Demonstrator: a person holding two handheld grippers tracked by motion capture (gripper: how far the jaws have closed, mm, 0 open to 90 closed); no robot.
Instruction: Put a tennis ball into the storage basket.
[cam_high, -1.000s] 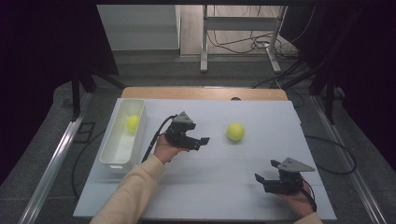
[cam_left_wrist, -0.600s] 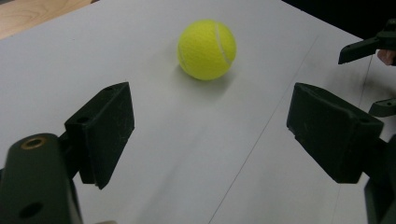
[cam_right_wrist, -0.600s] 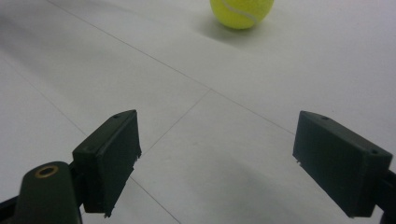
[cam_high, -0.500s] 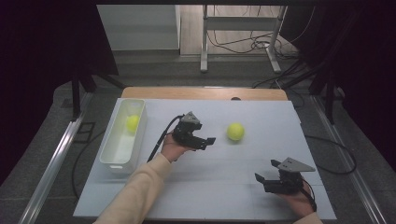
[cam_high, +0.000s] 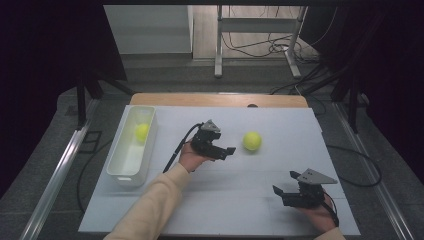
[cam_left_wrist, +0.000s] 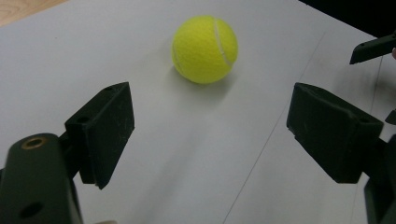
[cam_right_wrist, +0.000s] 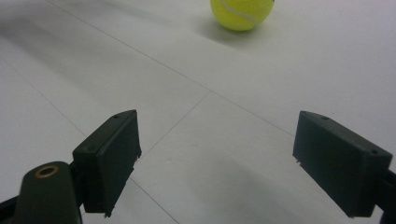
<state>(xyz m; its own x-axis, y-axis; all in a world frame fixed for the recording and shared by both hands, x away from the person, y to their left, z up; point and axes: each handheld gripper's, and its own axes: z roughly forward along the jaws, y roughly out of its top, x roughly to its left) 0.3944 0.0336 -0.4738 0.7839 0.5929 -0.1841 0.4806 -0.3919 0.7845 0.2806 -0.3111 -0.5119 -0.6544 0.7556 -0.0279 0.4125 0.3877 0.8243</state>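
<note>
Left gripper (cam_high: 226, 150) is held with jaws apart, nothing between them; the loose tennis ball (cam_high: 252, 141) sits on the white table (cam_high: 240, 200) just beyond, at about 2 o'clock from the fingertips. In the left gripper view the ball (cam_left_wrist: 205, 49) lies ahead, slightly left of the jaw centreline.

Risk: a ball rolls freely, so it could be nudged away by one pad if contact is made off-centre before closing.

Right gripper (cam_high: 282, 192) is parked near the table's 5 o'clock corner, jaws also spread and empty.

A second ball (cam_high: 142, 131) is seen in the white bin (cam_high: 125, 172); its lower part is cut off by the bin wall.
</note>
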